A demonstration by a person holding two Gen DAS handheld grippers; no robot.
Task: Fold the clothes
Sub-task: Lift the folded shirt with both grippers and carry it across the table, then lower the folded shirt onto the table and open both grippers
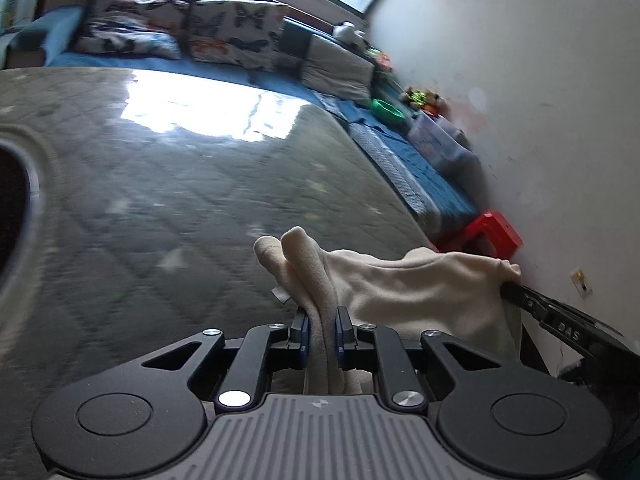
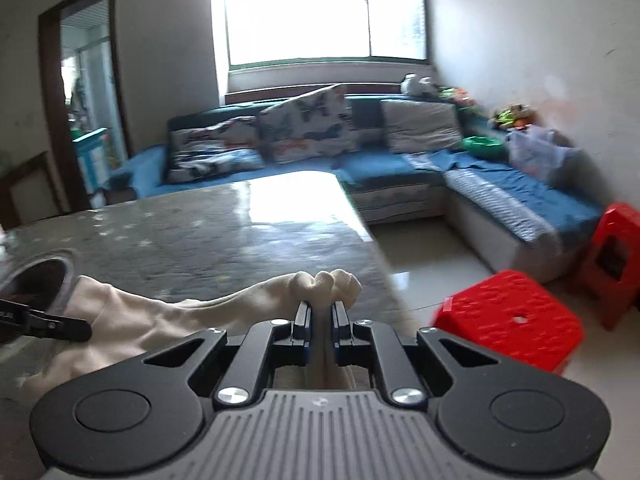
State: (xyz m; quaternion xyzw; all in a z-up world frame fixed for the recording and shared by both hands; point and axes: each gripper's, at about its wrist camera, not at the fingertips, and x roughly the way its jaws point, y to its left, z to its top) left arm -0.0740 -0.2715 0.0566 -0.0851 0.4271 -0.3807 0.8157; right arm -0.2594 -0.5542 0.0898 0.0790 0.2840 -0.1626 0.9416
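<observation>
A cream-coloured garment (image 1: 420, 284) hangs stretched between my two grippers above a grey patterned table (image 1: 180, 200). My left gripper (image 1: 322, 320) is shut on a bunched edge of it, folds sticking up past the fingertips. The right gripper's black fingers (image 1: 532, 300) show at the right of the left wrist view, clamped on the cloth's other end. In the right wrist view my right gripper (image 2: 320, 314) is shut on a bunched edge of the garment (image 2: 160, 320), and the left gripper's finger (image 2: 52, 322) grips it at the far left.
The table (image 2: 200, 232) has a round dark recess (image 2: 36, 280) at its left. Two red plastic stools (image 2: 512, 316) stand on the tiled floor to the right. A blue corner sofa (image 2: 400, 164) with butterfly cushions, toys and a plastic box lines the wall.
</observation>
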